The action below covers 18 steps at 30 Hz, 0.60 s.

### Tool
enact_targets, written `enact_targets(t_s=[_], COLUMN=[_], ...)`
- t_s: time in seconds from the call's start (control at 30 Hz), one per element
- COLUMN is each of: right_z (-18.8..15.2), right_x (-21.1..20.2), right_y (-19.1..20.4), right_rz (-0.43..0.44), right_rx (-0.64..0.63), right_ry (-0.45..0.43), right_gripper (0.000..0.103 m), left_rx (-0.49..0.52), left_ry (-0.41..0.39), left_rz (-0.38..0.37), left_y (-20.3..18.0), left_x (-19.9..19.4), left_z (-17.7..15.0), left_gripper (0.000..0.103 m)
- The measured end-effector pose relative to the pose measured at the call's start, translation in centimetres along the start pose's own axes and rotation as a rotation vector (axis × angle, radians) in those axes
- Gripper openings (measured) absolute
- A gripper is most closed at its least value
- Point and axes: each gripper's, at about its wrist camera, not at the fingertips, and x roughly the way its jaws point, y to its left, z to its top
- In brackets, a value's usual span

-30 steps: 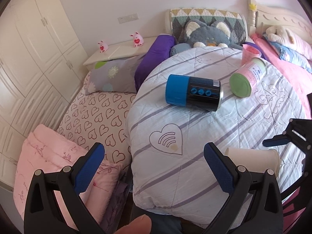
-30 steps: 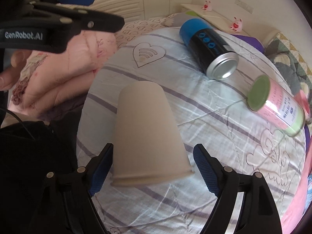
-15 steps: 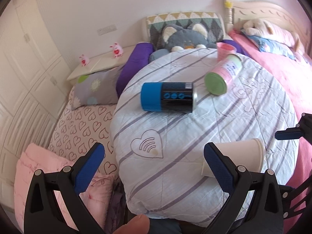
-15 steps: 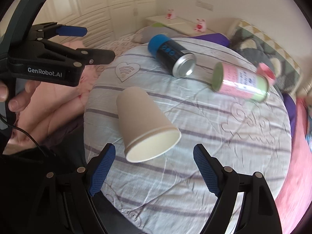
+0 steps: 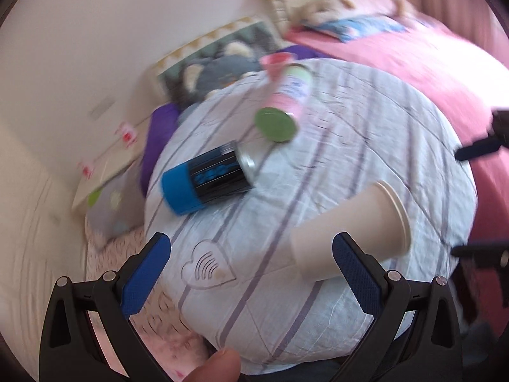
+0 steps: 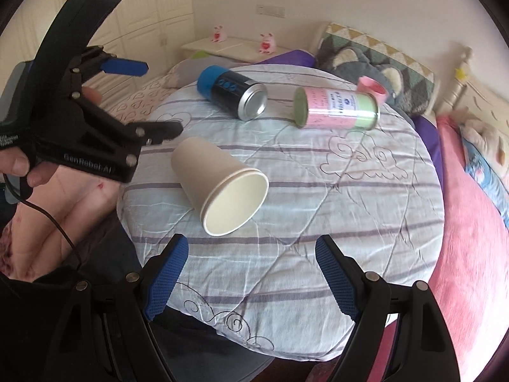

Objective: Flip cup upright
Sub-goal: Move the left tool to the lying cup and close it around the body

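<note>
A beige paper cup (image 6: 219, 184) lies on its side on the round quilt-covered table (image 6: 366, 197), its open mouth toward the right wrist camera. It also shows in the blurred left wrist view (image 5: 350, 232), base near the left gripper's right finger. My right gripper (image 6: 251, 277) is open and empty, a little in front of the cup's mouth. My left gripper (image 5: 251, 273) is open and empty, close to the cup's closed end. The left gripper also shows in the right wrist view (image 6: 149, 98), left of the cup.
A black can with a blue cap (image 6: 232, 92) and a pink and green can (image 6: 337, 108) lie on their sides at the table's far side, with a small pink cup (image 6: 372, 87) behind. Beds, pillows and a plush cat surround the table.
The right gripper has drawn back, so the cup lies farther off with its mouth in view. The left gripper has swung right and closer to the cup's base.
</note>
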Motion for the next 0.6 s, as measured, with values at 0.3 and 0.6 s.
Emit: enact_targets(t_s=[0.3, 0.6], right_z=[-1.0, -1.0], right_x=[-0.4, -0.2], right_y=[-0.4, -1.0], right_rz=[-0.015, 0.0], right_rx=[0.085, 0.109], right_ry=[-0.005, -0.007], right_gripper=[0.083, 0.083], left_rx=[0.311, 0.477], left_ry=[-0.057, -0.047], left_rz=[-0.064, -0.153], left_y=[-3.7, -5.2], left_x=[-0.3, 0.4], left_z=[0.1, 0.4], left_gripper=[0.103, 0.103])
